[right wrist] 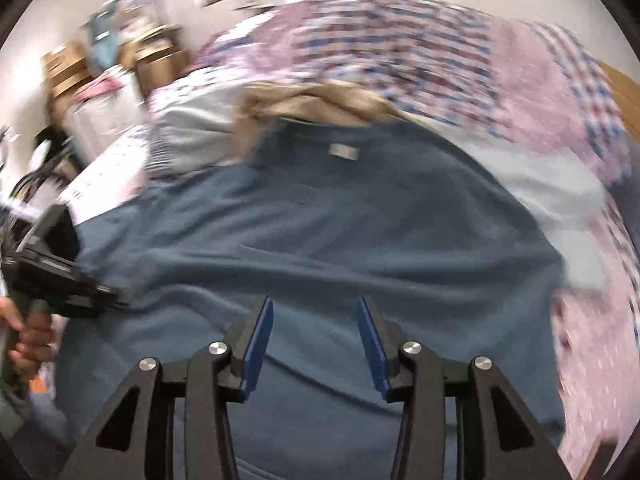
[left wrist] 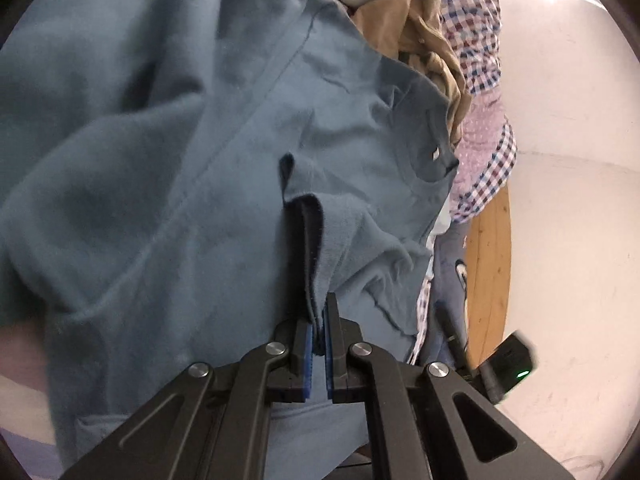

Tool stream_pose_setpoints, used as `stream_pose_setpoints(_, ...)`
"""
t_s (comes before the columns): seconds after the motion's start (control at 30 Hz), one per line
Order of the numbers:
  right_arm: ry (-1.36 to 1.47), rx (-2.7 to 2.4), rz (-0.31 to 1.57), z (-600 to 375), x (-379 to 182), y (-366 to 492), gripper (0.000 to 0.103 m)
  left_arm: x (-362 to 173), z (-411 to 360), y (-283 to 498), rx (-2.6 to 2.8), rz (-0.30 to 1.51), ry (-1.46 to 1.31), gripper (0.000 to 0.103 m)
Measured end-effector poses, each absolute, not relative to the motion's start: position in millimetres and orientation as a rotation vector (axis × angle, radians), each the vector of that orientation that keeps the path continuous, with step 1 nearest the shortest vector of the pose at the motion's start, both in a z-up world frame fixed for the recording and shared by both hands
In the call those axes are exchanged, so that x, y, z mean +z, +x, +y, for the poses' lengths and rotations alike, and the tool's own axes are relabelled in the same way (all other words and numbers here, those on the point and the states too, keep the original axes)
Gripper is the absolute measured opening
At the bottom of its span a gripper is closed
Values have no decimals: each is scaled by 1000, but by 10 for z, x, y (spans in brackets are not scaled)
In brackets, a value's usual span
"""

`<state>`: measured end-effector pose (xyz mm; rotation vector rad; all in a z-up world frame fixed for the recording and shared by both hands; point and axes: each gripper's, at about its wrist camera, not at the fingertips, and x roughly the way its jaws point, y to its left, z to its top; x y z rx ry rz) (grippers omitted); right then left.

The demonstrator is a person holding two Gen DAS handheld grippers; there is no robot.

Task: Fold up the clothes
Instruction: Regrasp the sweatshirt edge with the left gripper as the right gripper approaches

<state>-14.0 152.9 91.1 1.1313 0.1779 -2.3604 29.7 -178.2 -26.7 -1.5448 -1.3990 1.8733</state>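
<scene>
A blue-grey sweatshirt [left wrist: 168,152] fills most of the left wrist view, rumpled, with its neck label [left wrist: 435,155] near the right. My left gripper [left wrist: 319,320] is shut on a folded edge of it, the fabric pinched between the blue pads. In the right wrist view the same sweatshirt [right wrist: 340,216] lies spread across the bed, label [right wrist: 343,150] at the far side. My right gripper [right wrist: 316,320] hovers over its near part, open, with nothing between the fingers. The left gripper [right wrist: 100,296] shows at the left edge, held by a hand [right wrist: 28,340], gripping the sweatshirt's side.
A tan garment [left wrist: 420,36] and a checked shirt [left wrist: 472,28] are piled beyond the sweatshirt on a pink patterned bed cover [right wrist: 540,100]. A wooden bed frame [left wrist: 490,264] runs along the right. Cardboard boxes [right wrist: 156,64] and clutter stand by the far wall.
</scene>
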Motion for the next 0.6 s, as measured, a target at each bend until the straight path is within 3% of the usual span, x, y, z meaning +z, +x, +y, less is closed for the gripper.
stream_pose_setpoints(0.27, 1199, -1881, 284, -63, 946, -551, 47, -314, -1759, 327, 1874, -1408, -1540, 3)
stream_pose_setpoints(0.6, 1315, -1654, 628, -779, 368, -695, 44, -342, -1764, 293, 1851, -1422, -1543, 4)
